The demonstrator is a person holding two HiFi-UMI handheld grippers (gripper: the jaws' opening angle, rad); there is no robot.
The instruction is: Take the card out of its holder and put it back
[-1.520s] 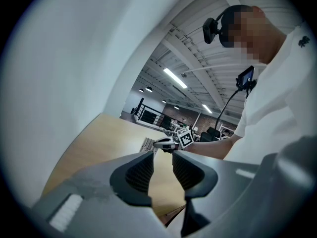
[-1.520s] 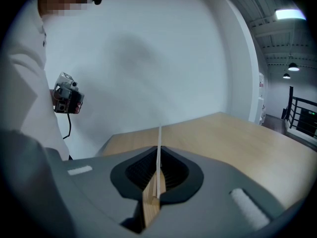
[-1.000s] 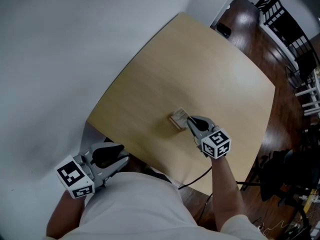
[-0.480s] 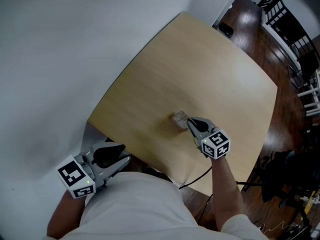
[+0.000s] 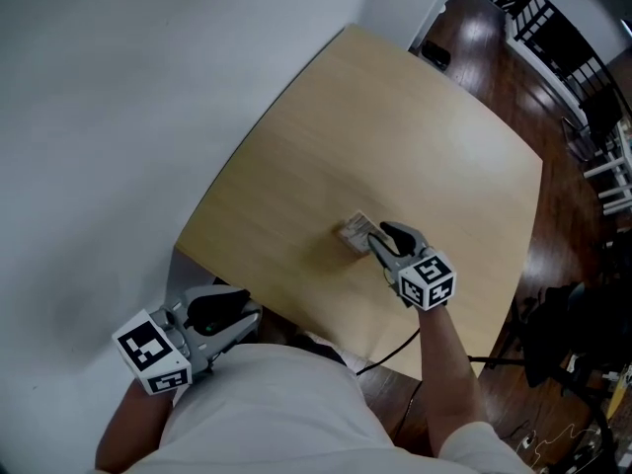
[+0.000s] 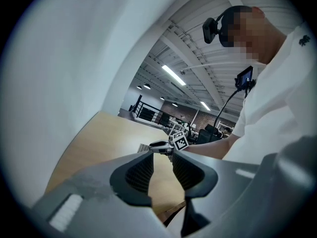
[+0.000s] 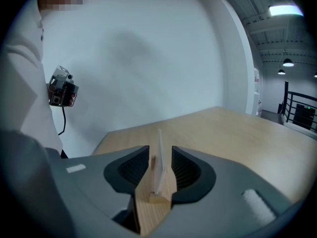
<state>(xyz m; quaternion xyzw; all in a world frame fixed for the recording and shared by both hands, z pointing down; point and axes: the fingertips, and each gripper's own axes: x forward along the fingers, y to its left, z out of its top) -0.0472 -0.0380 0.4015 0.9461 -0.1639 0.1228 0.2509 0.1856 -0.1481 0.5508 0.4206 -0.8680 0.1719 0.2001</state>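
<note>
A white card (image 7: 159, 170) stands upright in a small wooden holder (image 7: 159, 198) on the light wooden table (image 5: 395, 126). In the head view the holder and card (image 5: 354, 232) sit near the table's middle. My right gripper (image 5: 381, 239) reaches them from the near right. Its jaws are opening, with the card between them and a gap on each side (image 7: 159, 155). My left gripper (image 5: 243, 316) hangs off the table's near left corner, close to the person's body. It is open and holds nothing (image 6: 162, 170).
A white wall runs along the table's left side. Dark chairs (image 5: 563, 47) stand on the dark wooden floor at the far right. A cable (image 5: 390, 352) drops over the table's near edge by the person's right forearm.
The right gripper's jaws have parted slightly around the card, which stays in the holder. The left gripper has barely moved.
</note>
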